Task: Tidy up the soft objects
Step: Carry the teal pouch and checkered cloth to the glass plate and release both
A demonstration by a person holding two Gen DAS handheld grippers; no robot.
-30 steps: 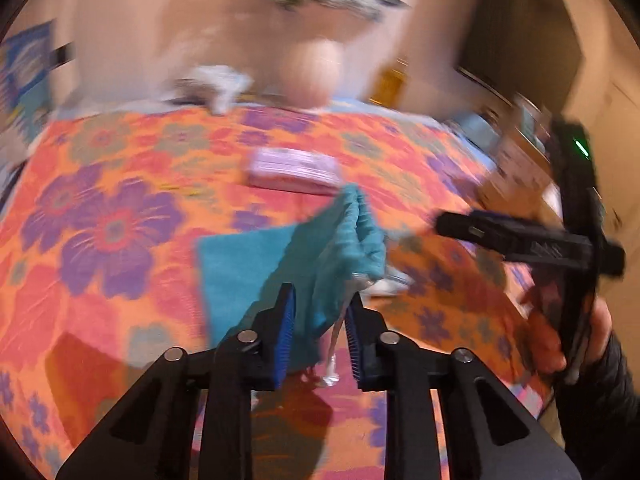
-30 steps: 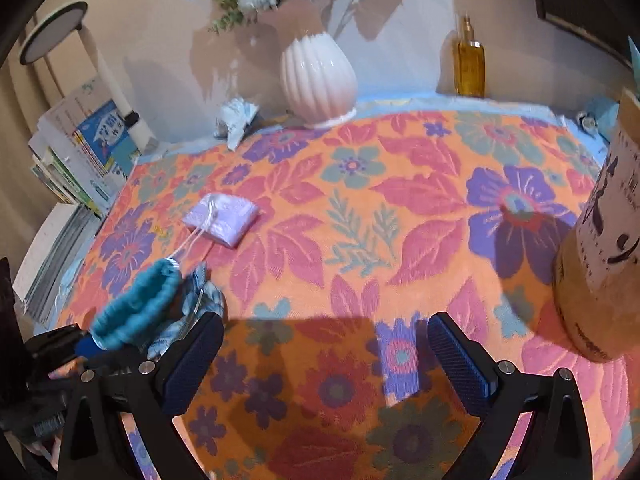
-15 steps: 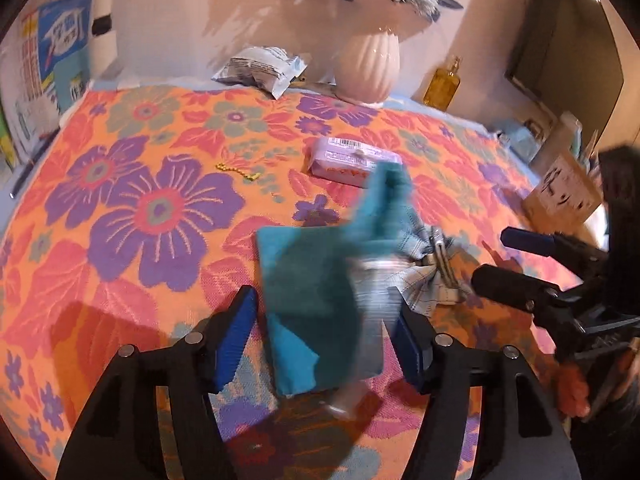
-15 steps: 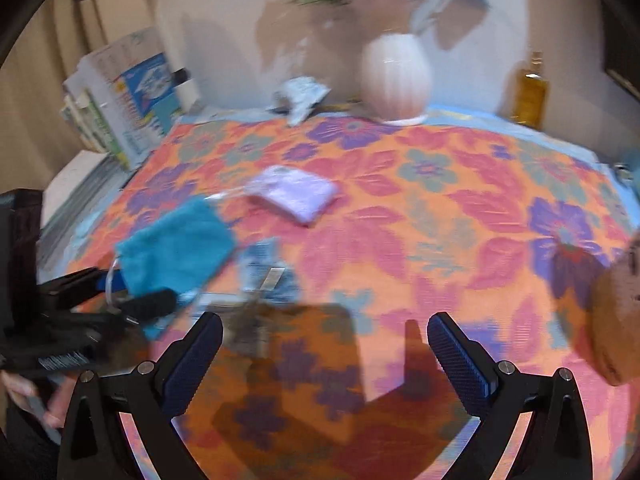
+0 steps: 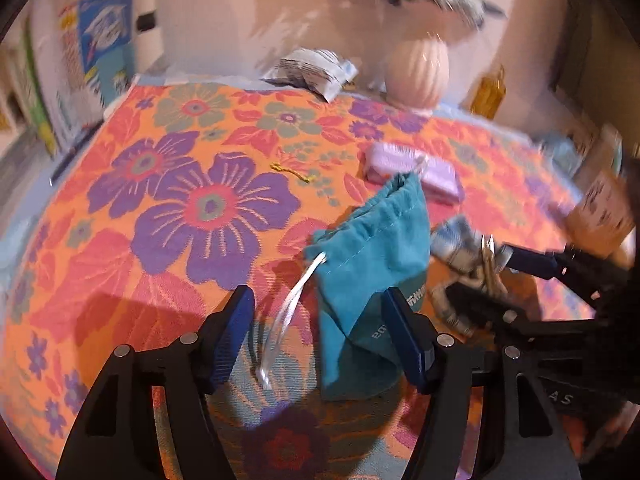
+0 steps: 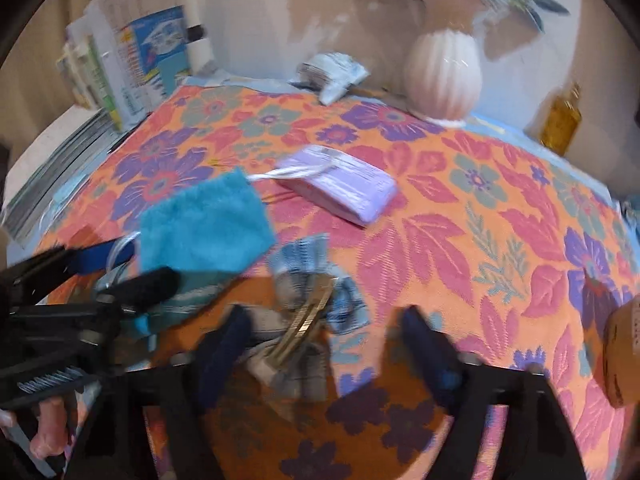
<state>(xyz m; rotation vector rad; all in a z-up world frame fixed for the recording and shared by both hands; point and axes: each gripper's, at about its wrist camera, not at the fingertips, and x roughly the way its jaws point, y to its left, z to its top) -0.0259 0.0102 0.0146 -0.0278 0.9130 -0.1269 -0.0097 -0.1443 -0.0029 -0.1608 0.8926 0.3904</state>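
**Both tongs over the soft things on the flowered cloth**

Your left gripper (image 5: 318, 334) has its tongs apart. The teal pouch (image 5: 370, 256) lies on the flowered cloth (image 5: 192, 208), its near end between those tongs and close against the right one; you cannot tell from this view whether that pad touches it, but nothing clamps it. Its white ribbon (image 5: 288, 316) trails toward you into the gap.

Your right gripper (image 6: 326, 344) is closing its tongs, still apart and blurred. Between them, toward the left one, lies the checked blue cloth (image 6: 304, 256) with a gold clasp (image 6: 306, 322) on it; the pads do not press on it yet. That bundle sits just right of the pouch, touching or nearly so.

The lilac packet (image 6: 340, 188) lies farther off on the cloth, just beyond the pouch's far corner. At the far edge stand a ribbed white vase (image 6: 442, 76) with flowers, a crumpled wrapper (image 6: 334, 74) left of it and an amber bottle (image 6: 562, 120) to the right. Papers (image 6: 132, 56) lean at the far left. A brown box (image 6: 622, 352) sits at the right edge.
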